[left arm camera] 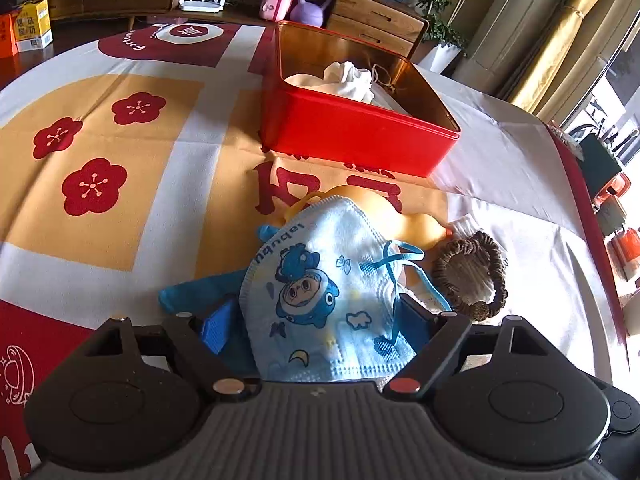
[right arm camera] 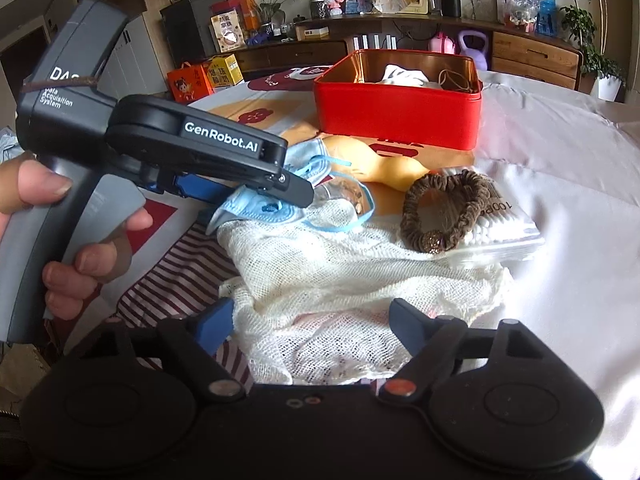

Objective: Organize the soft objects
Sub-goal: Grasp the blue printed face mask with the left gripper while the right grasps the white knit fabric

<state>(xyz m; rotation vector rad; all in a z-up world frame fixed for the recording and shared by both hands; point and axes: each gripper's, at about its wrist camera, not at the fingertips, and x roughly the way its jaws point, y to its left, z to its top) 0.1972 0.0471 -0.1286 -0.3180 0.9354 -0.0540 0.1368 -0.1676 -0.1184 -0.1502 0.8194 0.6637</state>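
- The left tongs (left arm camera: pixel 316 320) stand wide, one blue pad on each side of a pale blue face mask (left arm camera: pixel 320 292) printed with a cartoon figure; the mask lies in the gap, and whether the pads (left arm camera: pixel 218 330) press on it cannot be told
- The right wrist view shows the left tongs (right arm camera: pixel 256 194) from the side, held by a hand (right arm camera: pixel 60 216) on the grey grip, tips down at the mask (right arm camera: pixel 264 208)
- The right tongs (right arm camera: pixel 310 324) are also apart, poised over a cream mesh cloth (right arm camera: pixel 340 268), with the cloth between the blue pads (right arm camera: pixel 212 322); no clamping shows
- The mask lies on the patterned cloth of the worktop (left arm camera: pixel 120 160), partly over a blue fabric piece (left arm camera: pixel 188 292) and against a yellow soft toy (left arm camera: pixel 384 216)
- A brown scrunchie (left arm camera: pixel 472 276) lies just right of the mask; in the right wrist view the scrunchie (right arm camera: pixel 444 208) rests on a clear pack of cotton swabs (right arm camera: pixel 504 224)
- A red tin box (left arm camera: pixel 356 136) stands open beyond the pile, near it but apart, with white fabric (left arm camera: pixel 352 80) and a cord inside
- The same box (right arm camera: pixel 400 112) sits behind the yellow toy (right arm camera: pixel 384 164) in the right wrist view
- A striped red-and-white cloth (right arm camera: pixel 180 280) lies under the mesh cloth's left edge
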